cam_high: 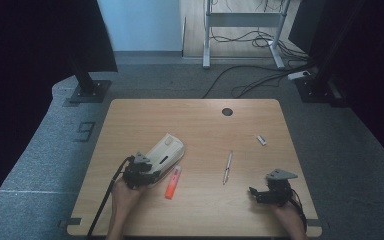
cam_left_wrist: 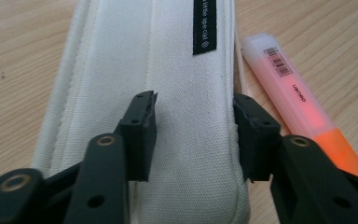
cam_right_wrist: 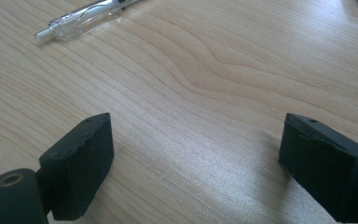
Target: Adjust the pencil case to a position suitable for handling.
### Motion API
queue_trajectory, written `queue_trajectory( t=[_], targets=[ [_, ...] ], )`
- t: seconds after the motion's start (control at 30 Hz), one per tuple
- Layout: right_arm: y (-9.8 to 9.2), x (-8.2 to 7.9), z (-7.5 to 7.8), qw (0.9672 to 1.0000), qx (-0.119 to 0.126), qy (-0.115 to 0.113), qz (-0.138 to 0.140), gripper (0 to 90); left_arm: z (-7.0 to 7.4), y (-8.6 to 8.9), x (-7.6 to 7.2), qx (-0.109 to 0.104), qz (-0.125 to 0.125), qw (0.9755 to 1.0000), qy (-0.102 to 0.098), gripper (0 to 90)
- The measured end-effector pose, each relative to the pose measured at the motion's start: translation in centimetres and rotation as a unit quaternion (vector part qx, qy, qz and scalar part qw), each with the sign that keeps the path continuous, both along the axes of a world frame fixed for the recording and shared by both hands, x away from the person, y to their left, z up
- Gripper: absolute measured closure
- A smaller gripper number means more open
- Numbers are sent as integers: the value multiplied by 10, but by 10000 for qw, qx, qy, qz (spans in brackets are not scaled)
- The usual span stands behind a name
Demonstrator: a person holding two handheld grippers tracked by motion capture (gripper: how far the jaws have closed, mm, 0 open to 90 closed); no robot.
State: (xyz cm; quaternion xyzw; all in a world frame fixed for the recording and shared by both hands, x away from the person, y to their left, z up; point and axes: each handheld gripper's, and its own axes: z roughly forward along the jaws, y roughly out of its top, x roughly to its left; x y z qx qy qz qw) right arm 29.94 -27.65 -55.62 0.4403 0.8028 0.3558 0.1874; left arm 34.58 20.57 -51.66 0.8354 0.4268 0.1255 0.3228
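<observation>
A white fabric pencil case [cam_high: 164, 151] lies at the table's left, seen close up in the left gripper view [cam_left_wrist: 186, 93] with a black label. My left gripper [cam_high: 147, 172] [cam_left_wrist: 195, 135] straddles its near end. One jaw rests on the case's top and the other stands at its right edge, and the fabric between them lies flat, not pinched. An orange highlighter [cam_high: 173, 182] [cam_left_wrist: 298, 107] lies right beside the case. My right gripper [cam_high: 254, 192] [cam_right_wrist: 196, 163] hovers open over bare wood at the front right.
A clear pen [cam_high: 227, 167] [cam_right_wrist: 81, 18] lies mid-table, left of and beyond the right gripper. A small white object [cam_high: 261, 140] sits farther back right. A round cable hole [cam_high: 227, 111] is near the far edge of the table [cam_high: 200, 125].
</observation>
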Motion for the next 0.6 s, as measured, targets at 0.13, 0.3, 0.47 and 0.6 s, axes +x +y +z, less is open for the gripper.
queue_trajectory(
  t=[0.13,0.3,0.47,0.6],
  targets=[
    [0,0,0,10000,-2,-4,12,97,3,0,-2,32,-20,9999,-117,601],
    [0,0,0,10000,-3,-5,18,97,8,3,-3,-39,-45,9997,-234,672],
    [0,0,0,10000,-5,-5,20,98,15,8,-2,-217,-27,9996,-200,712],
    [0,0,0,10000,-4,-5,20,97,20,17,1,-556,-11,9984,-123,723]
  ],
)
